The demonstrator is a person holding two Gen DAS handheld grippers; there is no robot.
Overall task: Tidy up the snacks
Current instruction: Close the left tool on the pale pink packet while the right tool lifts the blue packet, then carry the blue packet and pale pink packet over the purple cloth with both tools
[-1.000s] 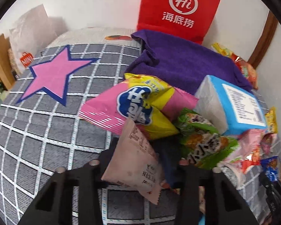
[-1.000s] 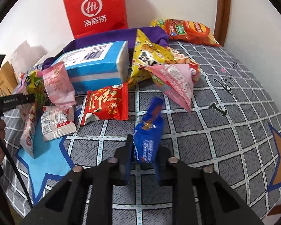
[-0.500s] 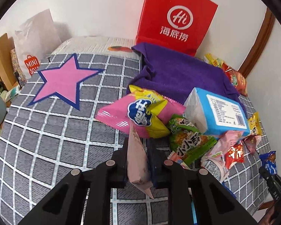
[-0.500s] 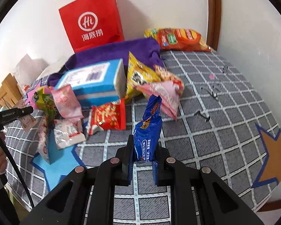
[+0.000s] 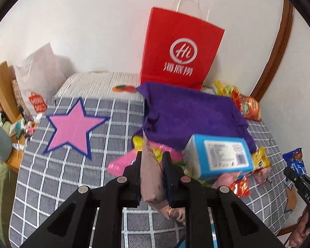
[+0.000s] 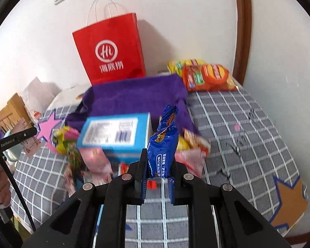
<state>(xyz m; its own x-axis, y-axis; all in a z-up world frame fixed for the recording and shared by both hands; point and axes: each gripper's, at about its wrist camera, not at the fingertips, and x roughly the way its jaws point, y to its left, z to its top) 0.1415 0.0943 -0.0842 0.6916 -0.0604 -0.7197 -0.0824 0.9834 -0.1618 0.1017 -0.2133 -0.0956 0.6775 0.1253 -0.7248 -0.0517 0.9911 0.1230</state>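
My left gripper (image 5: 152, 158) is shut on a pale pink snack packet (image 5: 152, 177), held edge-on above the bed. My right gripper (image 6: 158, 155) is shut on a blue snack packet (image 6: 163, 144), which stands upright between the fingers. That blue packet (image 5: 295, 161) also shows at the right edge of the left wrist view. Below lies a pile of snacks: a pink and yellow bag (image 5: 122, 163), a blue tissue pack (image 5: 219, 157), small red packets (image 5: 239, 188). A red paper bag (image 5: 179, 51) stands against the wall behind a purple towel (image 5: 188, 111).
A grey checked bedspread (image 5: 68, 175) with a pink star (image 5: 72, 126) covers the bed. Orange and yellow chip bags (image 6: 206, 76) lie at the far right corner. A white plastic bag (image 5: 37, 76) and clutter sit off the left edge. A brown door frame (image 6: 241, 24) rises on the right.
Both grippers have risen with their packets, so the snack pile looks smaller and lower. The left jaws closed from open onto the pale pink packet.
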